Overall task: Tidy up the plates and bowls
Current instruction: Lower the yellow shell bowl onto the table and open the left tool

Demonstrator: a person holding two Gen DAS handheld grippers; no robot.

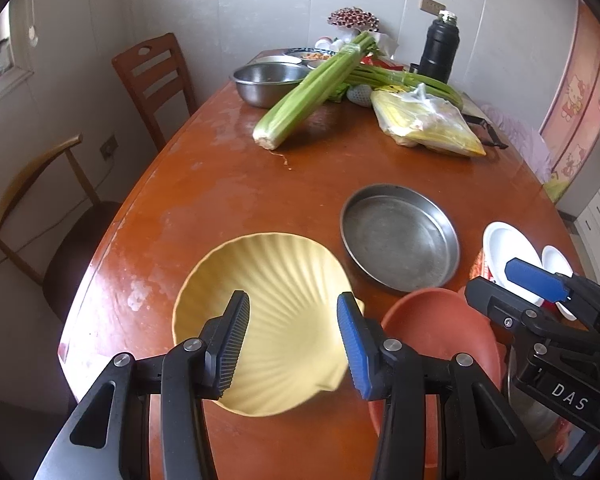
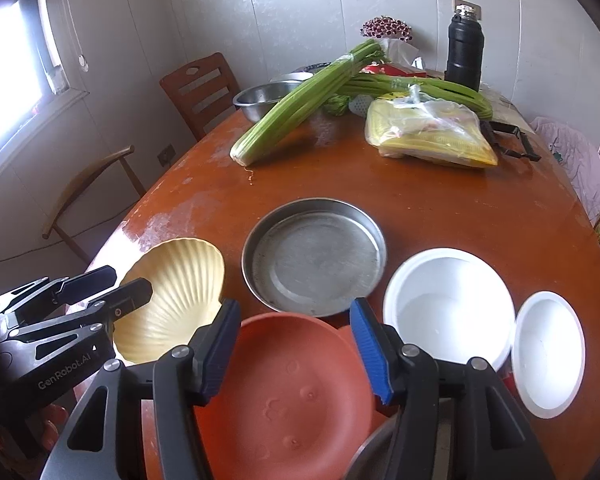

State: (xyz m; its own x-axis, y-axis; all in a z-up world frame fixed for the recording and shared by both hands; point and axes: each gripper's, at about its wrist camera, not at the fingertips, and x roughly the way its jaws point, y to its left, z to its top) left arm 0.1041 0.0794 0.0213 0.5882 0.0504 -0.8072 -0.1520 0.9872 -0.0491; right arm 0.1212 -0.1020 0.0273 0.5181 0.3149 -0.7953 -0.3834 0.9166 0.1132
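Note:
A yellow shell-shaped plate [image 1: 276, 320] lies near the table's front left; it also shows in the right wrist view [image 2: 180, 300]. My left gripper [image 1: 292, 340] is open just above it, one finger on each side. A terracotta plate [image 2: 292, 392] lies in front, and my right gripper [image 2: 296, 344] is open above it. A steel round pan [image 2: 316, 256] sits in the middle, also in the left wrist view [image 1: 400, 236]. A large white bowl [image 2: 448, 304] and a small white plate [image 2: 548, 352] lie to the right.
Celery [image 2: 300, 100], a plastic bag of yellow food [image 2: 428, 132], a steel bowl [image 2: 260, 98], a black flask [image 2: 464, 52] and a peeler [image 2: 508, 140] stand at the far end of the brown table [image 2: 460, 208]. Two chairs [image 1: 156, 80] stand at the left.

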